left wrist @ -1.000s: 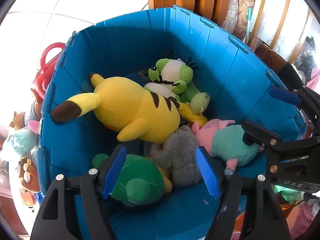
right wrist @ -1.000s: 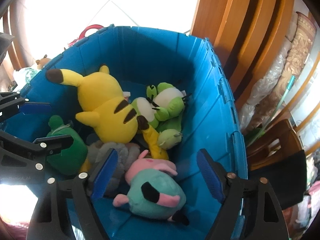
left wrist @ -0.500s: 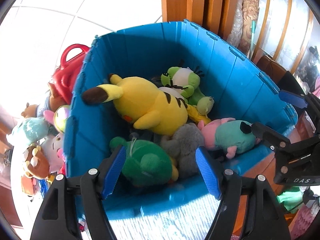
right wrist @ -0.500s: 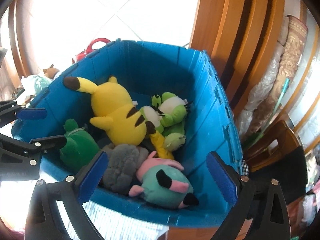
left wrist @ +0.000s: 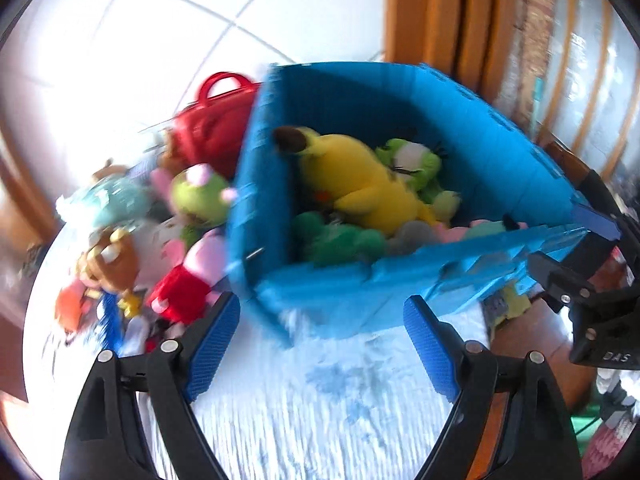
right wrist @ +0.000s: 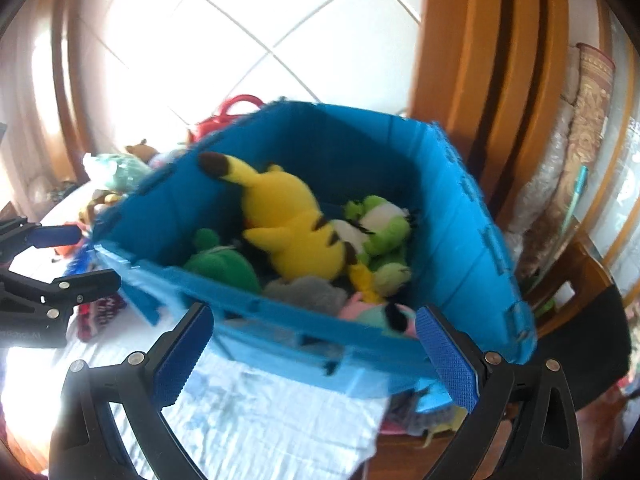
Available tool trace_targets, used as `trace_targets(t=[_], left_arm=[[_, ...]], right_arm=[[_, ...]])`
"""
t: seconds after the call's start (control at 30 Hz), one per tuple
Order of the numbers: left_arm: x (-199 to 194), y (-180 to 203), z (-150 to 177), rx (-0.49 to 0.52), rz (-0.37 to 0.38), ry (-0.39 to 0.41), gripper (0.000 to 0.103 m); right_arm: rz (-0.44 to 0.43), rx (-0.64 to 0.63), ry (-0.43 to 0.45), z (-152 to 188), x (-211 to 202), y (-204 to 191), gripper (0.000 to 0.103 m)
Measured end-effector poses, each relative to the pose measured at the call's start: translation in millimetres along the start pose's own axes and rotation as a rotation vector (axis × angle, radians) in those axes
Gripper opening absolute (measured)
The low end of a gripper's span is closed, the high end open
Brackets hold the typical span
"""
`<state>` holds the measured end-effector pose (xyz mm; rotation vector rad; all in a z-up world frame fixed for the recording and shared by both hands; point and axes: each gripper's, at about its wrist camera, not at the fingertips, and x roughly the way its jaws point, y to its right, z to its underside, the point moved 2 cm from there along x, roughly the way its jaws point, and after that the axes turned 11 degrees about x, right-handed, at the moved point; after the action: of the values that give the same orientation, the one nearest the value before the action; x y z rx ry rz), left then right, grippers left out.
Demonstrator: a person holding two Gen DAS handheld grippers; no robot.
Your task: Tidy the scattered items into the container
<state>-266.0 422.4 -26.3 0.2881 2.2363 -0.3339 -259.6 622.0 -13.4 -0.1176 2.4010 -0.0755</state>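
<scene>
The blue container point(left wrist: 360, 296) sits on a pale cloth point(left wrist: 320, 408), at twelve o'clock from the left gripper point(left wrist: 320, 344), whose jaws are opening with nothing between them. The right gripper point(right wrist: 316, 356) stands wide apart, empty, the container's near wall just beyond. Loose plush toys point(left wrist: 132, 248), blurred, seem piled at ten o'clock beside the container

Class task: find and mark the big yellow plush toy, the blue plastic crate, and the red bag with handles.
Big yellow plush toy point(right wrist: 288, 220): right wrist view, on its back.
Blue plastic crate point(right wrist: 472, 248): right wrist view, on the inside of its right wall.
Red bag with handles point(left wrist: 212, 128): left wrist view, on its body below the handle.
</scene>
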Motion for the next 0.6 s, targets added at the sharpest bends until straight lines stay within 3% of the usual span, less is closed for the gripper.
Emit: trace_targets(t=[0.3,0.6], left_arm=[[-32.3,-64.4,66.1,-0.098,-0.052,0.006,0.084],[-54.7,-161.4,139.9,-0.104,-0.087,0.017,0.084]], right_arm=[[-0.071,-0.022,-0.003,30.2,-13.2,-71.1,0.103],[-0.058,0.024,0.054,61.3,-38.1,-169.1,0.103]])
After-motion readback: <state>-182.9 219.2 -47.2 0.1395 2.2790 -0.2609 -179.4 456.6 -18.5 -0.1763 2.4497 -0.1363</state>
